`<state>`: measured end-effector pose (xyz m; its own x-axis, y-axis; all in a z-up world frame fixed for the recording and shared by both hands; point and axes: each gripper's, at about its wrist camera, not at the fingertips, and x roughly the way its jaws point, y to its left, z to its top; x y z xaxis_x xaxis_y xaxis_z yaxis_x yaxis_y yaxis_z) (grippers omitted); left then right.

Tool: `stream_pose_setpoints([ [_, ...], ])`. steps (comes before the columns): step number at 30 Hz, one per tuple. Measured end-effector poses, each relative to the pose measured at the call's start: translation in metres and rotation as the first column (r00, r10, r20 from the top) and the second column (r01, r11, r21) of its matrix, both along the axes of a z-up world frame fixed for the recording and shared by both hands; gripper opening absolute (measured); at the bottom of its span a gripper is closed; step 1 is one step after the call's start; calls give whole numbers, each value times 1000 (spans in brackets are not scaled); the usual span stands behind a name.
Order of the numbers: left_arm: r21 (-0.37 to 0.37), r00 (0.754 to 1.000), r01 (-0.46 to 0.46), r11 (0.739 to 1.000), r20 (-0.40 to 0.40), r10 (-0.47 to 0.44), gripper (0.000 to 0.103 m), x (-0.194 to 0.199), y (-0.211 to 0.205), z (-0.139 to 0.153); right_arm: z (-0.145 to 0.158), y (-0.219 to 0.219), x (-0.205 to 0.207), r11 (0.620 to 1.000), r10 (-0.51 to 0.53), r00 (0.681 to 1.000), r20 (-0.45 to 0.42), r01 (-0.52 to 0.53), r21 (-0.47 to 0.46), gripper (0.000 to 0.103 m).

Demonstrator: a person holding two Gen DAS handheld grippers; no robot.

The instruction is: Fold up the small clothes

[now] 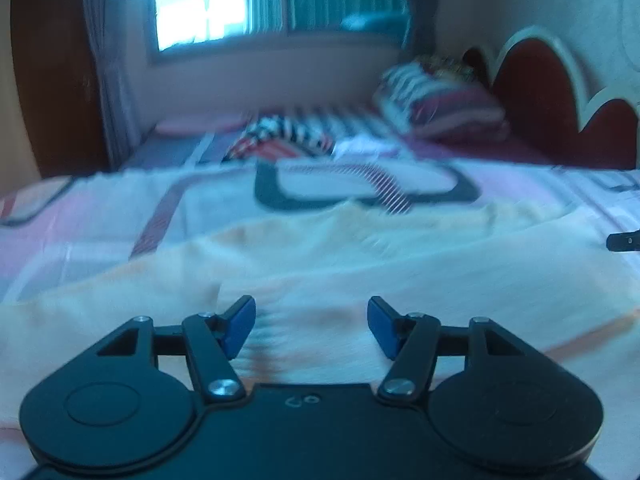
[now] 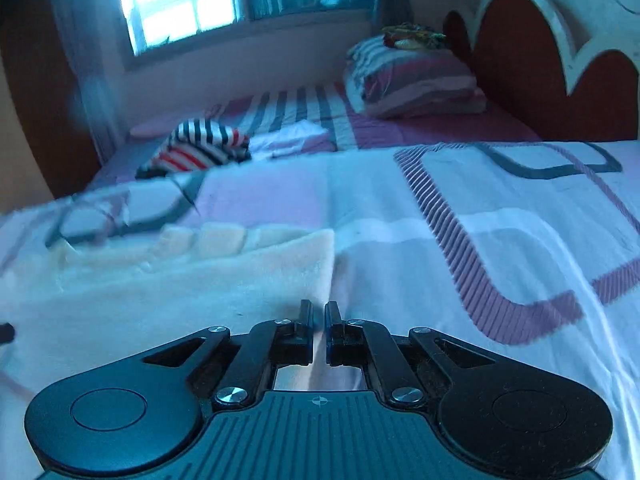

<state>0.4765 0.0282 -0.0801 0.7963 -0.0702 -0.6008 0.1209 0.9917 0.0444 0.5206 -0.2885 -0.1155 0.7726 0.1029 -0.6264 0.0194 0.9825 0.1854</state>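
A cream garment [image 1: 360,248] lies spread on the patterned bedsheet [image 1: 100,216]. My left gripper [image 1: 311,308] hovers low over the near part of the garment. It is open, its blue pads [image 1: 240,326] wide apart with only flat cloth showing below them. In the right wrist view the garment [image 2: 200,288] fills the lower left, and its right edge runs straight down into my right gripper [image 2: 319,306]. That gripper is shut, and it seems to pinch that edge. A dark tip of the right gripper [image 1: 624,241] shows at the right border of the left wrist view.
A crumpled striped garment [image 2: 200,144] and a folded white cloth [image 2: 296,136] lie farther up the bed. A striped pillow [image 2: 412,84] rests against the red and white headboard [image 2: 532,56]. A window [image 2: 176,4] with curtains is behind.
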Motion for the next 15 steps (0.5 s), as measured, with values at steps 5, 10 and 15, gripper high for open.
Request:
stream_pose_setpoints([
  [5, -19, 999, 36, 999, -31, -36, 62, -12, -16, -6, 9, 14, -38, 999, 43, 999, 24, -43, -18, 3],
  [10, -40, 997, -29, 999, -78, 26, 63, -9, -10, -14, -8, 26, -55, 996, 33, 999, -33, -35, -86, 3],
  [15, -41, 996, -28, 999, -83, 24, 72, -10, -7, -18, -6, 33, -68, 994, 35, 999, -16, -37, -102, 3],
])
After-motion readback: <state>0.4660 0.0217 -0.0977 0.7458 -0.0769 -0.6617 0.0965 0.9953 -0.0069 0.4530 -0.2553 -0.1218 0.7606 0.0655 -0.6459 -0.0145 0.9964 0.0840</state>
